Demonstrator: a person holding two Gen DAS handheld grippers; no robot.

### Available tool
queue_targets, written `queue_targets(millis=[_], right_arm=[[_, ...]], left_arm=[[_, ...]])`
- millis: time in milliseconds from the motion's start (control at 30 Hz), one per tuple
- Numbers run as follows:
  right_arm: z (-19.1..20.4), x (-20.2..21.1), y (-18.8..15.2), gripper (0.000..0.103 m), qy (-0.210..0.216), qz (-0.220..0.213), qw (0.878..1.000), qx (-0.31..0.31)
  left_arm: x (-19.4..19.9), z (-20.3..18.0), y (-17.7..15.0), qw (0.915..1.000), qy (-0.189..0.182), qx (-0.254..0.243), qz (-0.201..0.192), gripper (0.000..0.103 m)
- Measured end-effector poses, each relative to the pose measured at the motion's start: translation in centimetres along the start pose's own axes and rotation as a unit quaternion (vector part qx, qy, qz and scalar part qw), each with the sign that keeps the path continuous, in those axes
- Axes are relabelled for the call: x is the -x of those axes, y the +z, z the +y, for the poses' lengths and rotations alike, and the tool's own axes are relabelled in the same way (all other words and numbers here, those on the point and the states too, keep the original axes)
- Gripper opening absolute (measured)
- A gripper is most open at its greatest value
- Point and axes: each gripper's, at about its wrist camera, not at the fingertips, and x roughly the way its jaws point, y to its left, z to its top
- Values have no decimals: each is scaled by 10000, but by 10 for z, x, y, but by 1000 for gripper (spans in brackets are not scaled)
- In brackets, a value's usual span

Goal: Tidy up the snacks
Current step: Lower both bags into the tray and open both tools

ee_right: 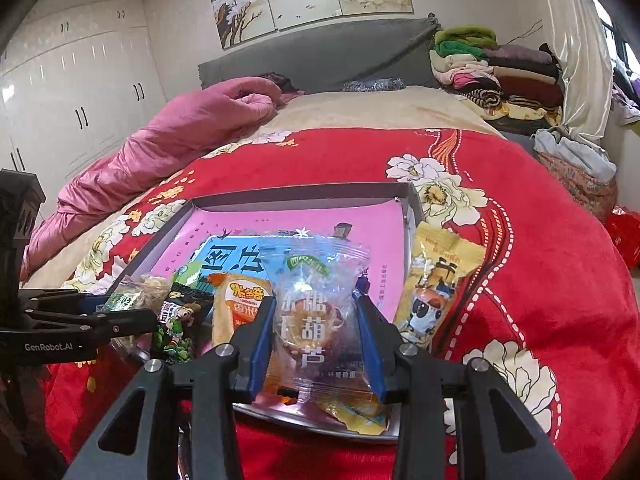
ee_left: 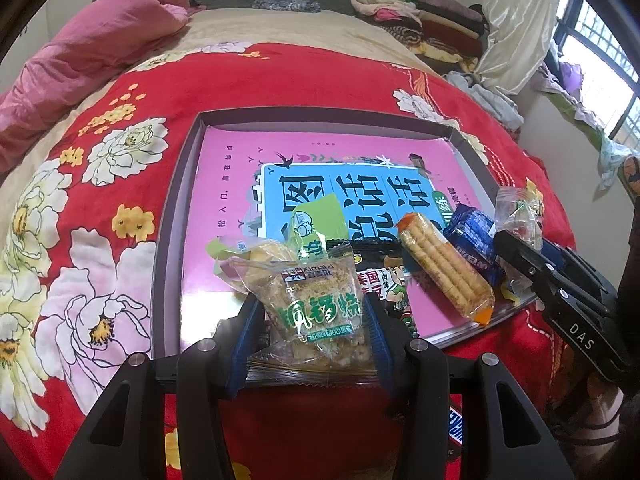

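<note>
**Both grippers clamped on wrapped snacks above the grey tray**

Nearest the left wrist lens, the left gripper has its ribbed blue pads pressed on both sides of a clear crinkled cake packet with green lettering, a crumbly pale cake showing through the film. The right gripper grips a transparent candy bag in the same way, its glossy plastic creased between the blue pads.

Both packets hang over the near end of a shallow grey tray with low upright walls, set on a plush red floral blanket. A smooth pink book lines the tray floor. On it lie a long cracker sleeve with orange ends, a dark blue biscuit pack, a black cartoon-printed pouch and a green-topped packet. A yellow pouch leans against the tray's right wall.

The snacks crowd the near edge; the far half of the book lies bare up to the far wall. A rumpled pink quilt lies well apart on the left.
</note>
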Motion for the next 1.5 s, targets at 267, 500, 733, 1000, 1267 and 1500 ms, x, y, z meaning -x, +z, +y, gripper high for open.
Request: queue_targets(millis=[267,500,733,1000,1267,1500], right_arm=[[4,-1,-2,41,1,42,10000,68],[6,2,-2,46,34,2,9999,95],[8,6,-1,49,68,-44,9999,126],[8,12,0,52,70,-150,9998,127],[8,18,2,54,80,-242,9996,152],[7,27,4,55,77,-390,9991,152]], left_arm=[[0,-1,0,10000,11,-20,7,52],[1,0,0,10000,12,-27,2,52],[2,0,0,10000,2,-40,1,55],[9,-2,0,9999,-42,-63,-73,58],[17,-3,2,9998,-57,-104,-185,67],[26,-2,3,9995,-69,-92,-302,70]])
